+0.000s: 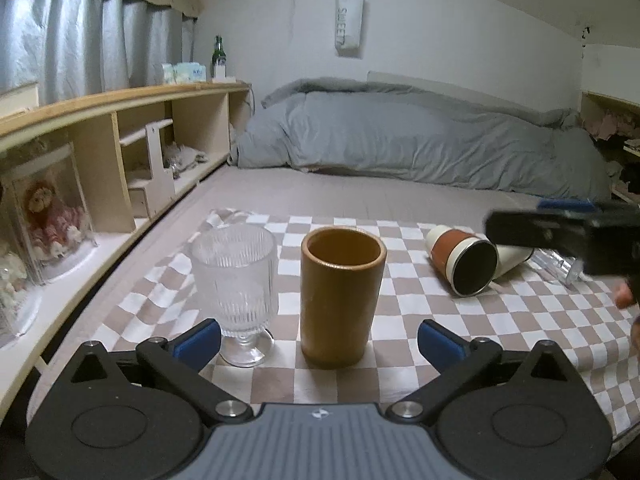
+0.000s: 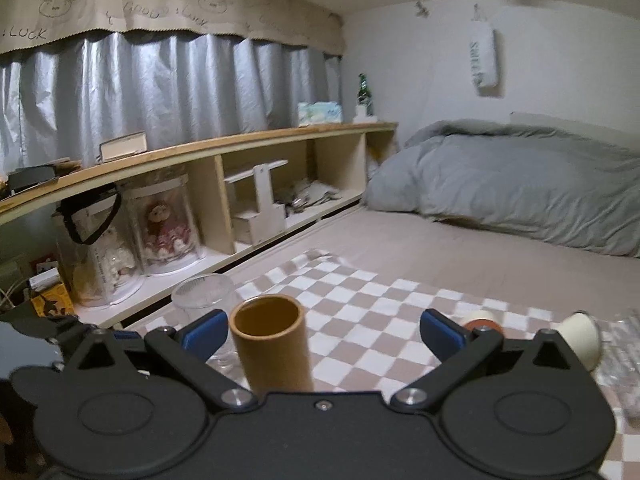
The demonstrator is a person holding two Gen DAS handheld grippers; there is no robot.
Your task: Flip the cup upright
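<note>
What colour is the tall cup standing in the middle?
The tall cup is orange-brown all over, inside too. The left wrist view shows it best.

We see a dim, flat indoor light in both views, cool and slightly grey, with no clear source in sight. Shadows are soft and faint: the brown cup (image 1: pixel 343 298) casts only a weak one on the checkered cloth (image 1: pixel 440 320). The ribbed glass (image 1: pixel 236 280) carries small pale highlights, no strong glare. The fisheye bends the shelf (image 2: pixel 192 152) into an arc and darkens the corners to black. The left wrist view is fairly sharp, though the right gripper (image 1: pixel 568 236) at its edge is smeared. The right wrist view is softer, with motion blur on the hanging pouch (image 2: pixel 484 58) and the cloth's right edge.
</note>
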